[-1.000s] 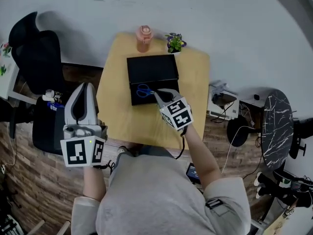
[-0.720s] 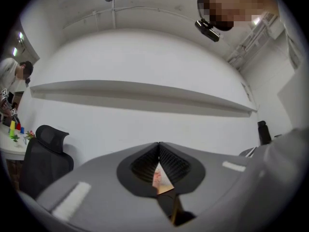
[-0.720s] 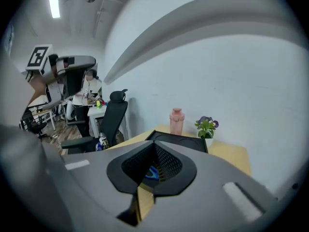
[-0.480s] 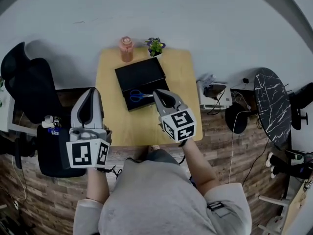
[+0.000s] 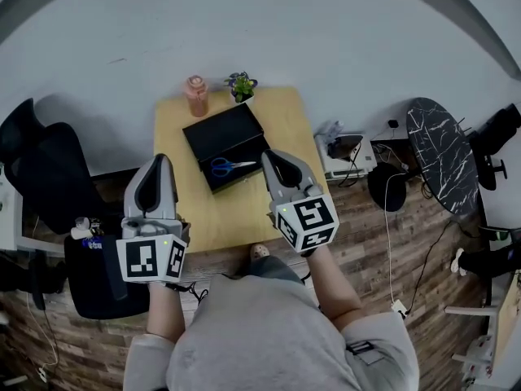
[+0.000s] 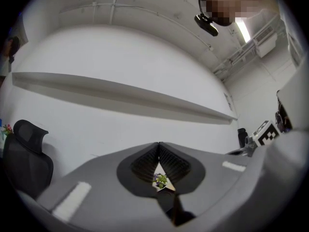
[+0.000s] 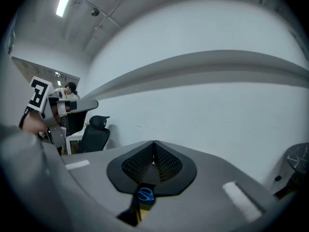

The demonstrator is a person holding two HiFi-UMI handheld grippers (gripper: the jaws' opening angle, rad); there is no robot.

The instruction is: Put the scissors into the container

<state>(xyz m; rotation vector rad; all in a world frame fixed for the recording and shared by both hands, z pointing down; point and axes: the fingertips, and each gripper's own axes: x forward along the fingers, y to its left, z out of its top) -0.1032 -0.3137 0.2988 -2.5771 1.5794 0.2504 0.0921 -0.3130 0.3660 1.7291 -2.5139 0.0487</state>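
Observation:
Blue-handled scissors (image 5: 229, 166) lie inside the black open container (image 5: 221, 132) on the small wooden table (image 5: 187, 214). My right gripper (image 5: 273, 159) is shut and empty, held above the table just right of the container; in the right gripper view the scissors (image 7: 145, 194) show small below its closed jaws. My left gripper (image 5: 161, 163) is shut too, raised over the table's left edge, holding nothing. Through its jaws in the left gripper view I see the little potted plant (image 6: 160, 180).
A pink bottle (image 5: 195, 95) and a small potted plant (image 5: 241, 85) stand at the table's far edge. A black office chair (image 5: 42, 165) is at the left. A round marble side table (image 5: 441, 153) and cabled devices (image 5: 346, 150) sit on the floor at right.
The right gripper has drawn back from the container, leaving the scissors lying in it. Both grippers have risen and the view has pulled away from the table.

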